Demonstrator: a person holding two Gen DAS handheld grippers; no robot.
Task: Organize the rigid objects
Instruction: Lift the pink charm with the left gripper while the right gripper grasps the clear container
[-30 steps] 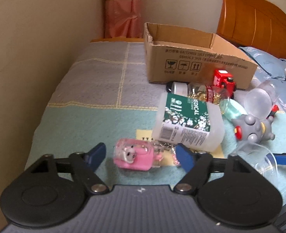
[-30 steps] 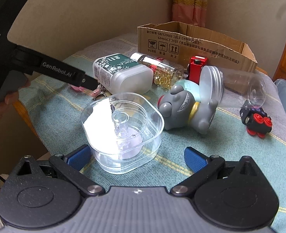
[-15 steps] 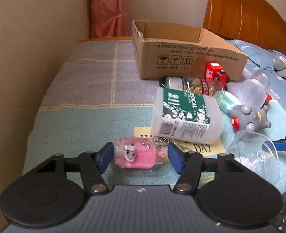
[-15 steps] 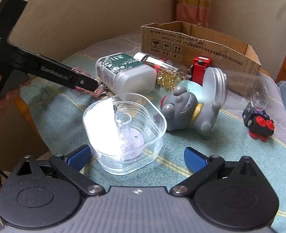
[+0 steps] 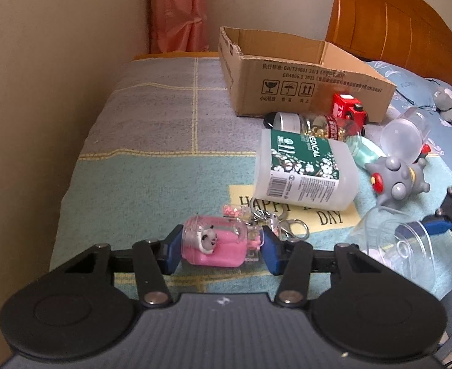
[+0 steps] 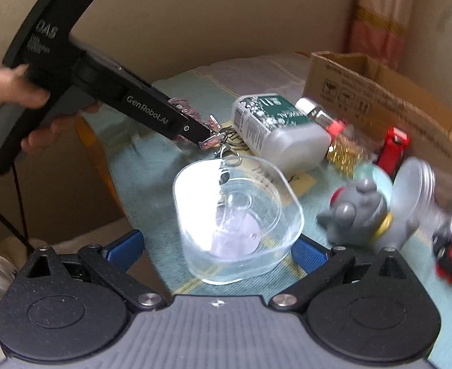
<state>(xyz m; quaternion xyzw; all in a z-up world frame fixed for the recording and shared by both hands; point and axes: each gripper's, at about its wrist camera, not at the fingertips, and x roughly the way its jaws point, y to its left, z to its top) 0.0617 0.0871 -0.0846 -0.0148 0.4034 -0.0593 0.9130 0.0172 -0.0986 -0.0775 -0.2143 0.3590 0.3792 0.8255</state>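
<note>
My left gripper (image 5: pixel 218 253) is shut on a pink keychain bottle (image 5: pixel 213 247) with a small white animal figure, its metal clasp (image 5: pixel 287 226) trailing to the right. In the right wrist view the left gripper (image 6: pixel 206 135) holds it just above the cloth. My right gripper (image 6: pixel 218 253) has its blue pads on both sides of a clear plastic container (image 6: pixel 238 215), nearly touching its walls; the container also shows in the left wrist view (image 5: pixel 401 246).
An open cardboard box (image 5: pixel 302 77) stands at the back. In front lie a white bottle with green label (image 5: pixel 302 169), a jar of gold capsules (image 5: pixel 318 124), a red toy truck (image 5: pixel 348 110), a grey toy figure (image 5: pixel 398 181) and a clear jar (image 5: pixel 404 135). A wall runs along the left.
My left gripper has closed on the pink keychain bottle and lifted it slightly. My right gripper has moved forward and narrowed around the clear container; its view is blurred.
</note>
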